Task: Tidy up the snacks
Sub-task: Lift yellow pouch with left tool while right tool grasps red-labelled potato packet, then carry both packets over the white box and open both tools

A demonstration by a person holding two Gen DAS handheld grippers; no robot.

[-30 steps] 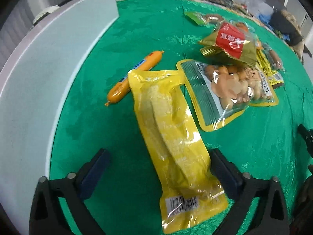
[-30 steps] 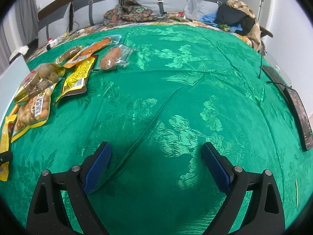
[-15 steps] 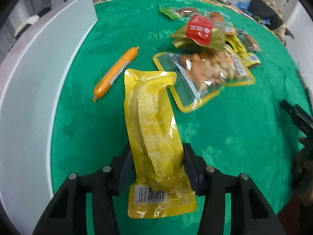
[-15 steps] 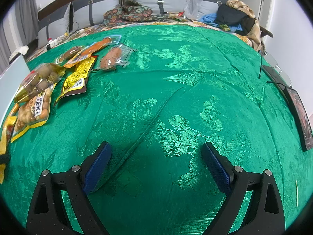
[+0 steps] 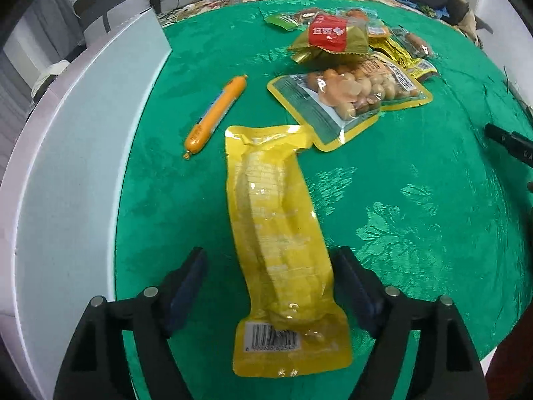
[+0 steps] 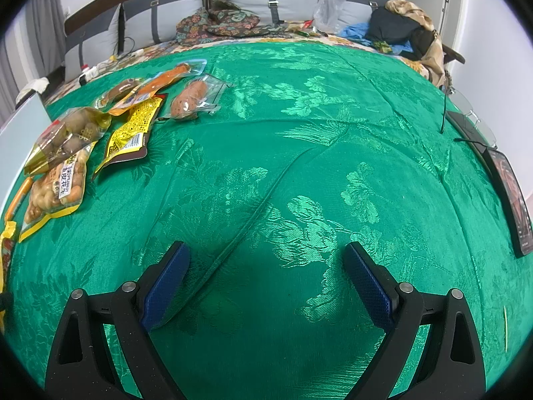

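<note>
Left tongs [image 5: 268, 286] opening again after half-second-ago squeeze on corn pouch [image 5: 278, 233]; pads now off it, pouch lying loose between jaws, lower centre, on green cloth [image 5: 399, 200]. I read failed pickup; regrasp needed. Right tongs [image 6: 266, 283] released, empty, unmoved.
</note>
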